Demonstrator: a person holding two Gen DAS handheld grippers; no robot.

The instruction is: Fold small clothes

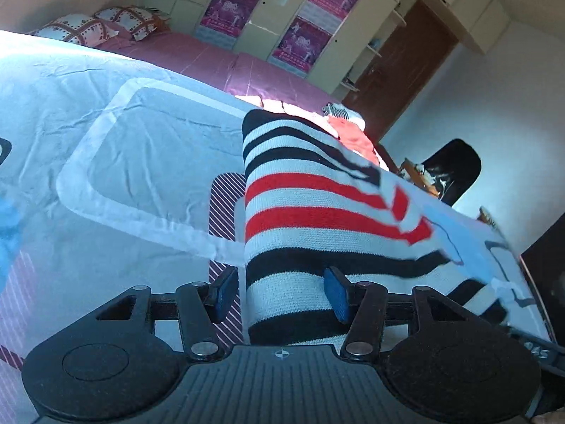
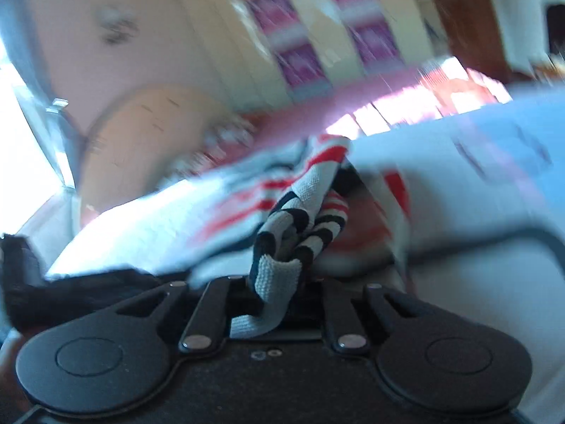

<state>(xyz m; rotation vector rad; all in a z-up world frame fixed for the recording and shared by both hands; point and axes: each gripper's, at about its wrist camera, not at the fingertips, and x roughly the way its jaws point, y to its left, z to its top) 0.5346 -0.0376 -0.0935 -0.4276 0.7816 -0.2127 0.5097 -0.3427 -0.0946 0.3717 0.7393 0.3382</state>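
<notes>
A small knit garment with white, black and red stripes (image 1: 317,190) lies on a white sheet on the bed. My left gripper (image 1: 280,295) is open, its blue pads (image 1: 337,296) on either side of the garment's near folded edge. In the blurred right wrist view my right gripper (image 2: 277,279) is shut on a bunched striped part of the garment (image 2: 300,212), which stretches away from it above the sheet.
The white sheet (image 1: 141,162) covers the near bed, with pink bedding (image 1: 212,60) and patterned pillows (image 1: 88,26) behind. A red cloth (image 1: 349,134) lies at the far bed edge. A black chair (image 1: 455,169) and a brown door (image 1: 406,67) stand at right.
</notes>
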